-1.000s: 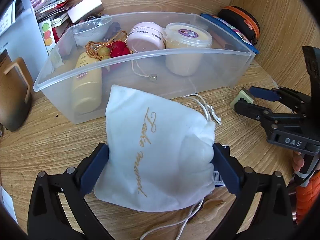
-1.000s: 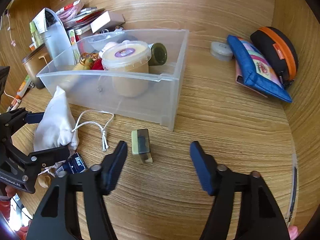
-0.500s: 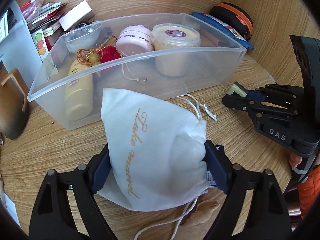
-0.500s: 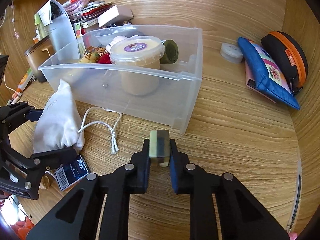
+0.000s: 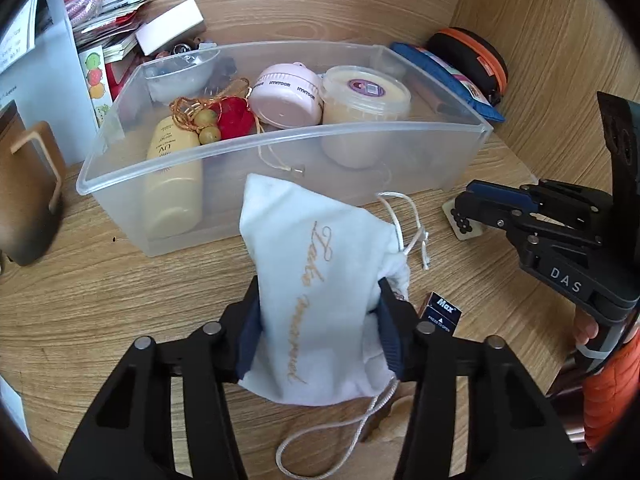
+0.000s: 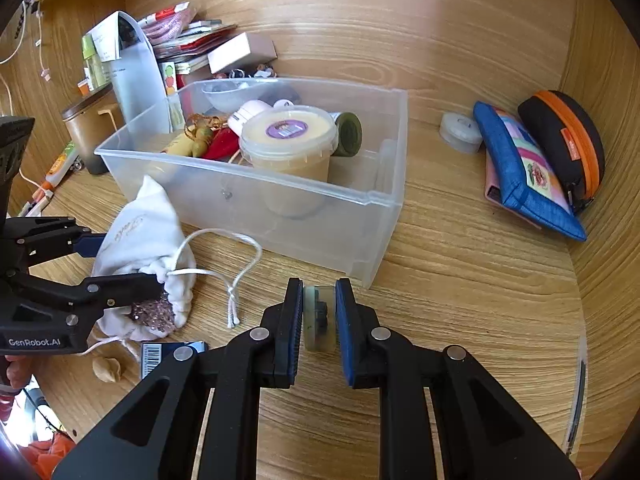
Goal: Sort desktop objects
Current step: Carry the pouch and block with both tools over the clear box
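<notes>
My left gripper is shut on a white drawstring pouch with gold script, held just in front of the clear plastic bin. The pouch also shows in the right wrist view, with sequins spilling from its mouth. My right gripper is shut on a small pale tile with dark dots, also visible in the left wrist view, near the bin's right front corner. The bin holds a yellow tub, a pink case, a sunscreen bottle and red ornaments.
A blue Max box and a tan lump lie on the desk by the pouch. A blue pouch, an orange-trimmed case and a small round tin sit at right. Papers and boxes are stacked behind the bin.
My right gripper closed on the small tile and lifted it. My left gripper tightened on the white pouch and raised it toward the bin.
</notes>
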The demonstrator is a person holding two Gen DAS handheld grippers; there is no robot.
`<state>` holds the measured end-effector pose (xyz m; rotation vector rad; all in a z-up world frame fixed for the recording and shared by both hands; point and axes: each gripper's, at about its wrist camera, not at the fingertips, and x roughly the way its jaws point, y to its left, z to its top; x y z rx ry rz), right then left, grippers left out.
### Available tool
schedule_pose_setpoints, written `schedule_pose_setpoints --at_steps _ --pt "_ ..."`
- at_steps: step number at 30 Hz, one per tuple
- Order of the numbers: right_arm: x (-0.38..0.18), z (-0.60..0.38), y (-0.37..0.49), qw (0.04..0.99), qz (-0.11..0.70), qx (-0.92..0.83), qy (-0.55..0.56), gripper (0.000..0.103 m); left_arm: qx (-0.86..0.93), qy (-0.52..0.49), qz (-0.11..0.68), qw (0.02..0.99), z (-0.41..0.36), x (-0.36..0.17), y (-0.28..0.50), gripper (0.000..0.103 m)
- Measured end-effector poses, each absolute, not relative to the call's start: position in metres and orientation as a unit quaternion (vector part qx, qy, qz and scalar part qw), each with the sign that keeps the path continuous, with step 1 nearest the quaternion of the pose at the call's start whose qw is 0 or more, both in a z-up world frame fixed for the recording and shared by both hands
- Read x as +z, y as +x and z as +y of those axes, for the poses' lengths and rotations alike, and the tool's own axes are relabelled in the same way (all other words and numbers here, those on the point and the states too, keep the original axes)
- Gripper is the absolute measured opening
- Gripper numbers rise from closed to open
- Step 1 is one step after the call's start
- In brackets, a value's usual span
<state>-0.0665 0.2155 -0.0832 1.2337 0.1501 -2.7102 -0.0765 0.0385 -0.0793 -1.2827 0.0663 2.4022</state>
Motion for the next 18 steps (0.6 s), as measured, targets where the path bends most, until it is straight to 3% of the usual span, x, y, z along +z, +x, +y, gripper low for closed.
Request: schedule_pose_setpoints --at_steps 18 --pt "-0.061 0.209 -0.052 0.070 0.062 -0.916 0.389 0.015 0.892 -0.407 0.002 0.196 0.015 -0.039 -0.062 0.044"
